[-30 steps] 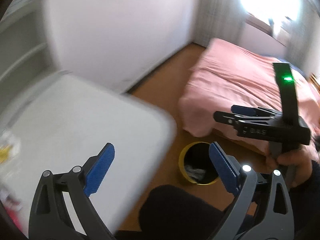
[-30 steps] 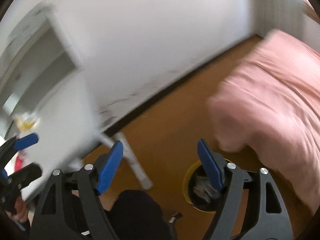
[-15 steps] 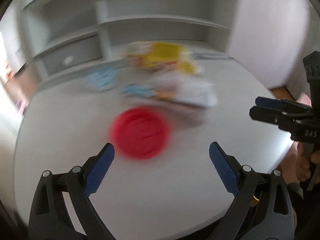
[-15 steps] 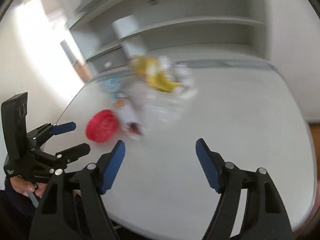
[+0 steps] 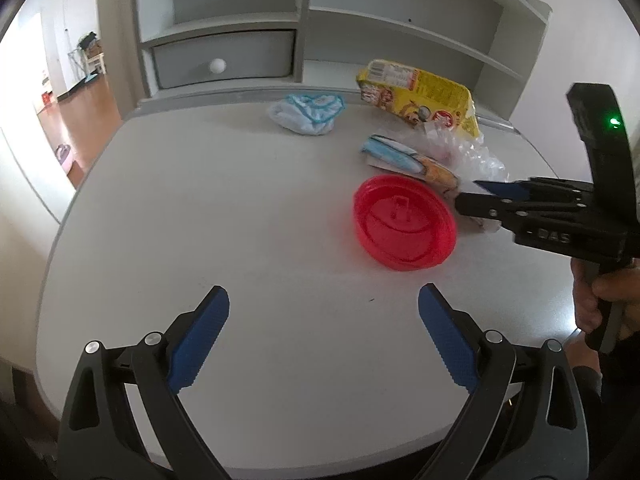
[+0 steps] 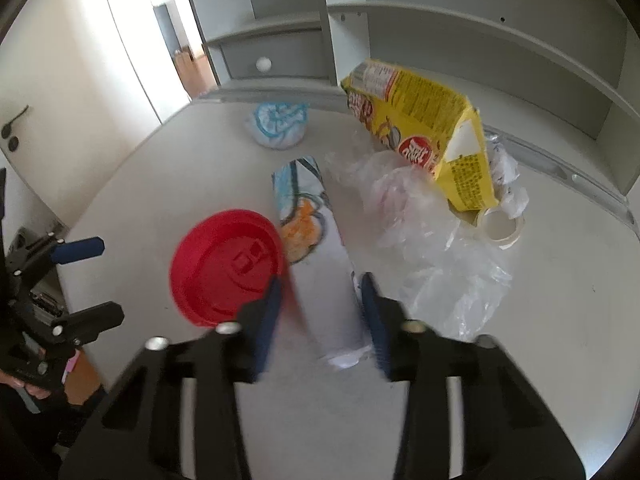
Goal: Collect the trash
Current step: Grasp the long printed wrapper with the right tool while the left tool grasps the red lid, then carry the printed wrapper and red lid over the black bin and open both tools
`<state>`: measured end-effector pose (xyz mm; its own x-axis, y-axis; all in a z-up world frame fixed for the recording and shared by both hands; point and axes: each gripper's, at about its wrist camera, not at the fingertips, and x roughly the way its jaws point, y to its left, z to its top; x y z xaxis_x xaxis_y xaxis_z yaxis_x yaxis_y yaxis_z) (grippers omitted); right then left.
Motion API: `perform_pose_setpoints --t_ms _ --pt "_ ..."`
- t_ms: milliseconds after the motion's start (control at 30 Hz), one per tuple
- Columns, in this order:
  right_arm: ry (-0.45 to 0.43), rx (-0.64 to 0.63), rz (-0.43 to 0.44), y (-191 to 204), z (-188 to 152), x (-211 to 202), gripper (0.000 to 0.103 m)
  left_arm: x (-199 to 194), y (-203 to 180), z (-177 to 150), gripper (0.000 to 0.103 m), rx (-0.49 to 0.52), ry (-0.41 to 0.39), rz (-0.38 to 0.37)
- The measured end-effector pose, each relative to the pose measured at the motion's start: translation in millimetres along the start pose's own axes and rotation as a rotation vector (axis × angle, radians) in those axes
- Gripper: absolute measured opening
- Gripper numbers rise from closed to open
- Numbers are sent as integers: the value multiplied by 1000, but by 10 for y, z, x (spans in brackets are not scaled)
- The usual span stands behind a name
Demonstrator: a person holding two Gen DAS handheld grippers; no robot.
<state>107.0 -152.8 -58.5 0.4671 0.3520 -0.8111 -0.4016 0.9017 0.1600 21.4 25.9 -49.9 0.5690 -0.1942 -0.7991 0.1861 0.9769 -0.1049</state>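
Note:
A red plastic lid (image 5: 404,222) (image 6: 228,268) lies on the white desk (image 5: 200,220). Beside it is a long white and blue packet (image 6: 316,240) (image 5: 400,156). My right gripper (image 6: 320,280) (image 5: 470,196) has its jaws closing around the packet's near end, and the pads meet its sides. Behind are a torn yellow carton (image 6: 420,120) (image 5: 420,96), a clear plastic bag (image 6: 440,248) and a crumpled blue and white bundle (image 5: 308,114) (image 6: 278,126). My left gripper (image 5: 323,296) (image 6: 108,280) hangs open over bare desk, in front of the lid.
A grey shelf unit with a drawer (image 5: 224,58) stands along the desk's back edge. A roll of tape (image 6: 500,224) sits by the carton. A person's hand (image 5: 608,292) holds the right gripper's handle. A doorway and wood floor show at the left.
Both views swung from the floor, bed and yellow bin round to the desk, then steadied. The right jaws narrowed from wide onto the packet. The left jaws stayed wide.

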Motion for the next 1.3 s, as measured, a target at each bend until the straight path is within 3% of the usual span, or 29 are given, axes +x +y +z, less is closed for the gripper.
perform_pose_setpoints --t_ms 67,300,433,633,667,700,767,933,1067,1300 --pt "-11 1 -1 13 12 -39 16 73 -77 50 93 23 8 -16" --pt "-90 30 17 -29 56 -377 15 407 -440 198 93 104 47 -70" --pt "-112 47 33 -54 -33 -561 15 616 -571 258 94 120 79 -33" --pt "-135 81 25 -164 -205 -767 15 692 -636 324 93 127 67 8" --pt "-139 89 21 -187 -216 -784 15 689 -637 329 92 123 64 11" --pt "-146 102 16 -228 -259 -834 15 680 -654 332 80 126 58 33" --pt "-162 134 -1 -323 -350 -958 15 637 -696 343 79 153 49 86" --pt "-226 255 -77 -692 -726 -1385 15 423 -984 442 79 170 1 17" --pt "-274 413 -186 -1150 -1285 -1790 15 238 -1481 496 79 244 -48 -78" --pt "-295 707 -379 -1922 -2477 -2319 15 179 -2849 352 79 447 -52 -312"
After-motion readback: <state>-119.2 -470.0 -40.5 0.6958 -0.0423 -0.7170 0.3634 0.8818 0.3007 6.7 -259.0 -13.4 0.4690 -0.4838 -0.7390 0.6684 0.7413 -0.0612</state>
